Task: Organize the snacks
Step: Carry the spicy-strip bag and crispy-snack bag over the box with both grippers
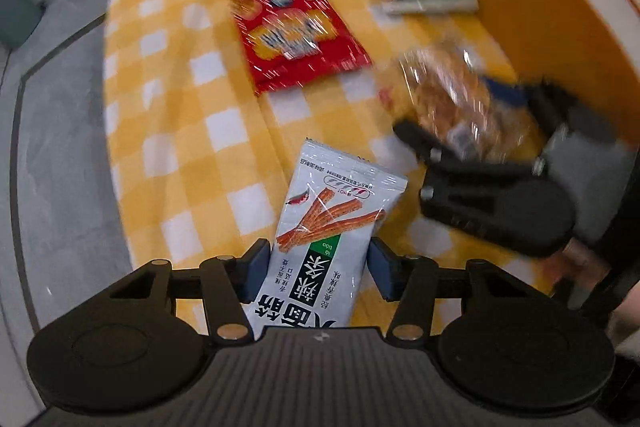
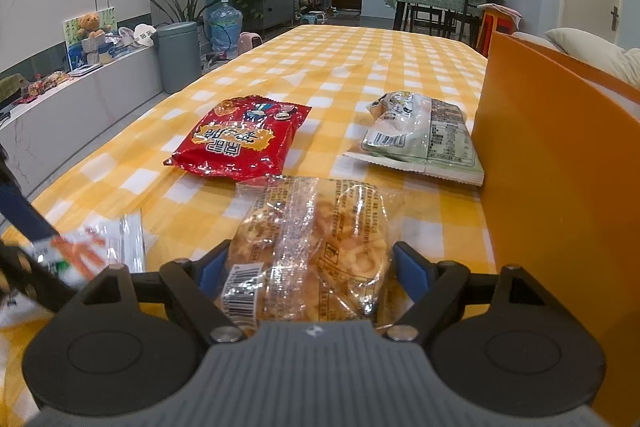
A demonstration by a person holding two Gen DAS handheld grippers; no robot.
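Clearly, the desk (image 2: 360,67) carries a soft cloth in yellow and white squares, with some creases in it. At the left, the left gripper (image 1: 318,269) has a white glossy packet (image 1: 328,227) between its blue pads; the packet is long and flat, with a picture of orange-red sticks and a green and black label. The pads stand at its two edges, but I cannot tell if they really press it, so the jaws look partly spread around it. In the right wrist view this same packet shows only as a blur at the near left.

More to the right and farther lies a red foil bag (image 2: 240,139), puffy, shiny and wrinkled, flat on the cloth. Near the middle, the right gripper (image 2: 308,271) has its jaws spread wide around a clear plastic bag (image 2: 312,247) of golden ring-shaped snacks, with a barcode on its near corner; the blue pads sit against its two sides.

Far right lies a pale green and white pouch (image 2: 420,135), printed side up, with a crimped edge, just beside the orange bin (image 2: 560,187). Its wall is smooth, stiff and upright. What is inside it cannot be seen.
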